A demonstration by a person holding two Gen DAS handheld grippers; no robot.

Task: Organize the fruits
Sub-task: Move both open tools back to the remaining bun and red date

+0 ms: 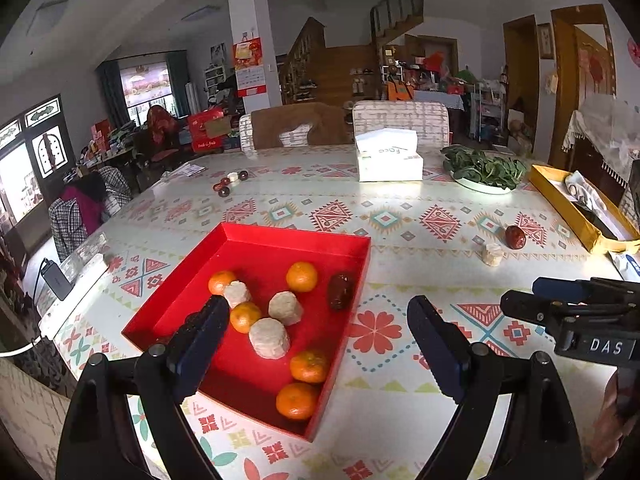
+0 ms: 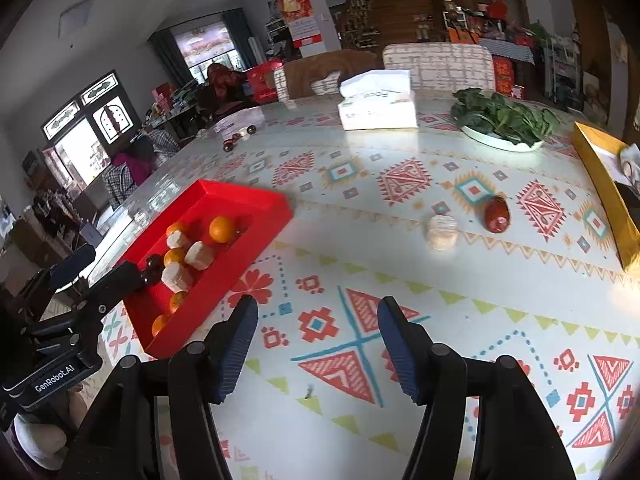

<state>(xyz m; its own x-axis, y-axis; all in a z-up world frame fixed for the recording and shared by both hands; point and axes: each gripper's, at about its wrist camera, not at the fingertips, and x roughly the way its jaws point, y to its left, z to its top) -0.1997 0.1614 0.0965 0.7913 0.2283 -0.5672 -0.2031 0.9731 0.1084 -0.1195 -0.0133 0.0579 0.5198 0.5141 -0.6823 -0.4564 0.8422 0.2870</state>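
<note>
We see a red tray on the patterned table, and we tell every place from that tray; inside it lie five small oranges, three pale round cakes and one dark red date by its right wall; our left gripper hangs over the near right side of the tray with its jaws spread wide and nothing between them; our right gripper is over bare table to the right of the tray, jaws apart and holding nothing; further right of the tray, well apart from it, one more red date sits just beside one more pale cake; far behind the tray are a white tissue box and a plate of green leaves; some small dark round things lie far back too, maybe more dates, but they are too small to tell.
</note>
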